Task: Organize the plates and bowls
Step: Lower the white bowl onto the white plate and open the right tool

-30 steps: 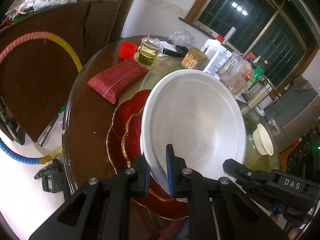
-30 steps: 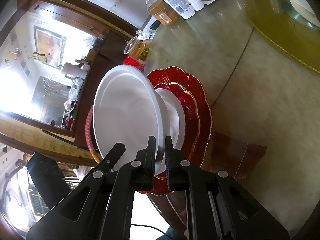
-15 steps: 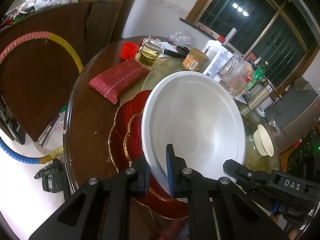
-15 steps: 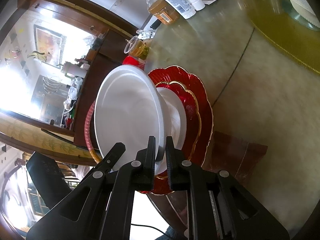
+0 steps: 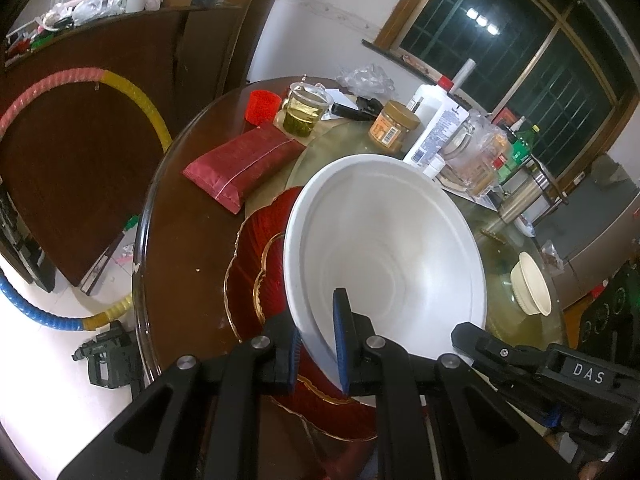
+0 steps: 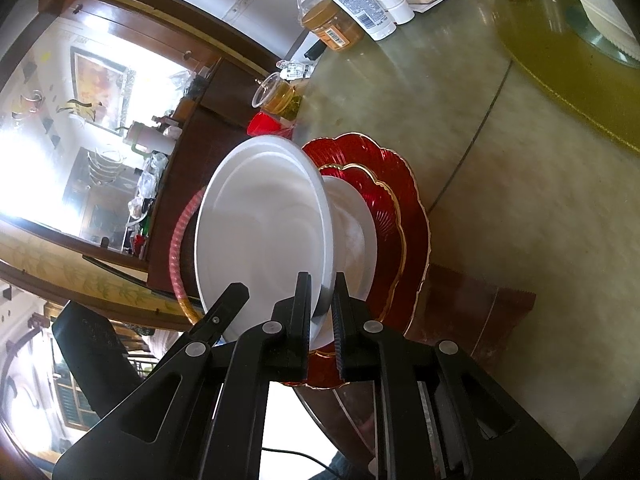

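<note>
A large white bowl (image 5: 384, 248) hangs tilted over a stack of two gold-rimmed red plates (image 5: 256, 248) at the near edge of the round table. My left gripper (image 5: 318, 320) is shut on the bowl's near rim. From the right, a finger (image 5: 492, 346) of my right gripper reaches the opposite rim. In the right wrist view the right gripper (image 6: 322, 280) is shut on the white bowl (image 6: 260, 232). A smaller white dish (image 6: 358, 236) lies under it on the red plates (image 6: 404, 200). I cannot tell whether the bowl touches the dish. A small cream bowl (image 5: 530, 288) stands on the turntable.
A red packet (image 5: 240, 160), a red cup (image 5: 262, 106), a glass of yellow-green liquid (image 5: 306, 114), a jar (image 5: 394, 124) and a white bottle (image 5: 434, 128) crowd the far side. The glass turntable (image 6: 500, 120) lies beyond the plates. A coloured hoop (image 5: 132, 92) leans left of the table.
</note>
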